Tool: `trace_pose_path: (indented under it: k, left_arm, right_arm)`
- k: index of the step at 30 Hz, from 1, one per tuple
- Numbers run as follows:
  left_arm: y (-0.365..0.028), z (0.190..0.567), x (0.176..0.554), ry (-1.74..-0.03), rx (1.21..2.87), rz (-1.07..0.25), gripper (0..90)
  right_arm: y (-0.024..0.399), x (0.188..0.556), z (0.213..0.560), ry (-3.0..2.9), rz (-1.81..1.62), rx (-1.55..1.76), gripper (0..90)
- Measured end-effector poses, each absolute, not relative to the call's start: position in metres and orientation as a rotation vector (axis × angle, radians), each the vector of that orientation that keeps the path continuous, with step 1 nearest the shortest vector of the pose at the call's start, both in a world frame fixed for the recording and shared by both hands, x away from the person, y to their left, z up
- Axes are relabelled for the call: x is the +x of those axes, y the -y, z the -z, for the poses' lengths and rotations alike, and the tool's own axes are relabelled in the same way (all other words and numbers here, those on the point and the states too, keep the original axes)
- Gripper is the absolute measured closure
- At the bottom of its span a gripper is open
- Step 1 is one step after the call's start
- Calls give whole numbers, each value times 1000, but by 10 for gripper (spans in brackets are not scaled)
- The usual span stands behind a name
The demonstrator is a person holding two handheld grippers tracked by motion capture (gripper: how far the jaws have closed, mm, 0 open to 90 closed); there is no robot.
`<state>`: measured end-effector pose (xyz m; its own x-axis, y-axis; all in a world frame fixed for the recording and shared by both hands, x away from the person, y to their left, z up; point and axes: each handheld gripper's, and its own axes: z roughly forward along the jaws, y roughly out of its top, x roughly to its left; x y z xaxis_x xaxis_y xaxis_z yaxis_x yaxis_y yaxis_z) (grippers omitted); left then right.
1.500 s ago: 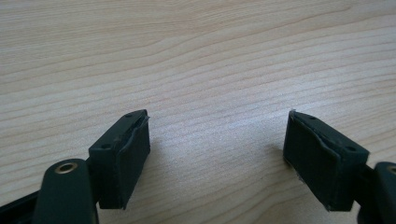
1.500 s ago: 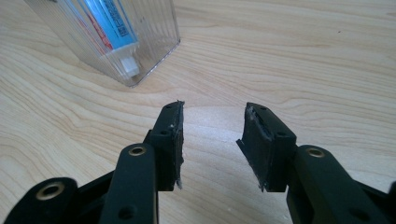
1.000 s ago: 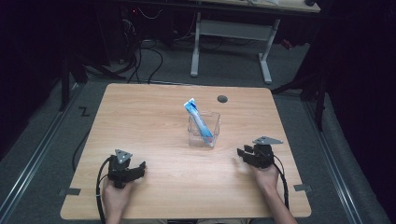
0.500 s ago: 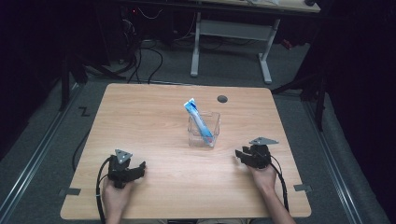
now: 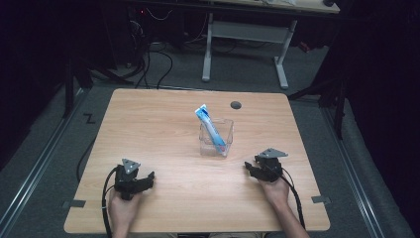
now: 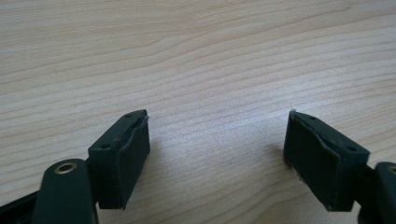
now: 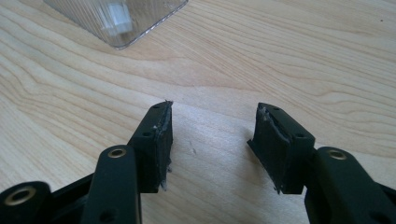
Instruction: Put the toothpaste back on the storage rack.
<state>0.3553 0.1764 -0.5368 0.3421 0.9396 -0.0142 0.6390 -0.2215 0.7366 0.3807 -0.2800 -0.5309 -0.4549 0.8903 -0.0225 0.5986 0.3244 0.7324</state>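
You worked in a lab-like test room: a bare wooden table (image 5: 163,124) on grey carpet (image 5: 59,148), loose cables (image 5: 163,54) and a metal-legged desk (image 5: 247,34) behind.

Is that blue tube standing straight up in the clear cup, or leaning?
Leaning. The blue tube sits inside the clear cup, its top tilted toward the cup's back left and sticking out above the rim.

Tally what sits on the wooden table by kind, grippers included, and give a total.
Clear plastic container: 1
Blue and white tube, standing tilted inside the container: 1
Black two-jaw grippers, left gripper and right gripper, both with open jaws and nothing between them: 2
Total: 4
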Motion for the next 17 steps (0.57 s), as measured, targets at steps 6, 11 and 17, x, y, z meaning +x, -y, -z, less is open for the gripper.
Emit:
trace_pose_path:
  k: [6,11,17]
  left_arm:
    - [-176,537,355,-1378,1953,-589,230]
    - [-176,537,355,-1378,1954,-589,230]
    - [-176,537,355,-1378,1953,-589,231]
  right_arm:
    - [280,381,531,-2172,-927,1316,453]
    - [280,381,531,-2166,-924,1321,436]
    - [280,382,531,-2164,-922,1327,419]
